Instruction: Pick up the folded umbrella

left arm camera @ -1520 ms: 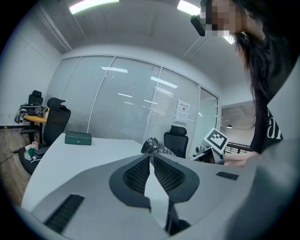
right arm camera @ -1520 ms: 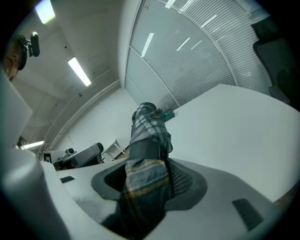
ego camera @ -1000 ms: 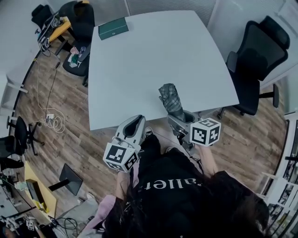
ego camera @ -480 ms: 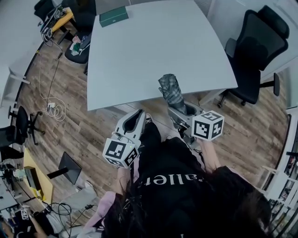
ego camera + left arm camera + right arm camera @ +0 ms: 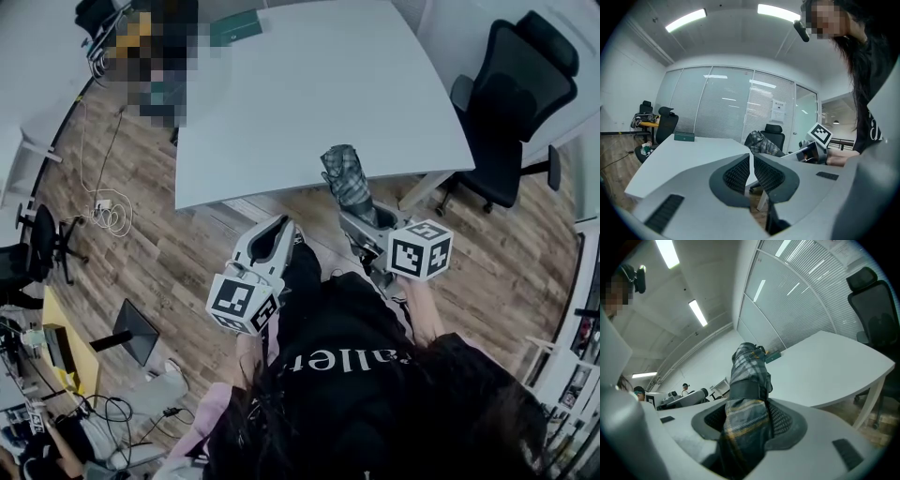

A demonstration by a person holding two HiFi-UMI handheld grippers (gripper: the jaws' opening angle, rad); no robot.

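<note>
The folded umbrella (image 5: 345,178), grey-green plaid with a dark strap, sticks out forward from my right gripper (image 5: 361,220), which is shut on its lower part. It is held in the air at the near edge of the white table (image 5: 319,94). The right gripper view shows the umbrella (image 5: 747,376) pinched between the pads of the right gripper (image 5: 747,413), its tip pointing up and away. My left gripper (image 5: 281,228) hangs over the wooden floor, off the table, jaws together and empty. In the left gripper view the left gripper (image 5: 751,161) is shut, with the umbrella (image 5: 761,143) to its right.
A green box (image 5: 234,26) lies at the table's far left corner. A black office chair (image 5: 511,103) stands to the right of the table. More chairs, cables and a yellow desk are on the left. The person's body fills the bottom of the head view.
Both grippers have drawn back from the table toward the person, the right one still carrying the umbrella. The umbrella has gone from over the tabletop to its near edge.
</note>
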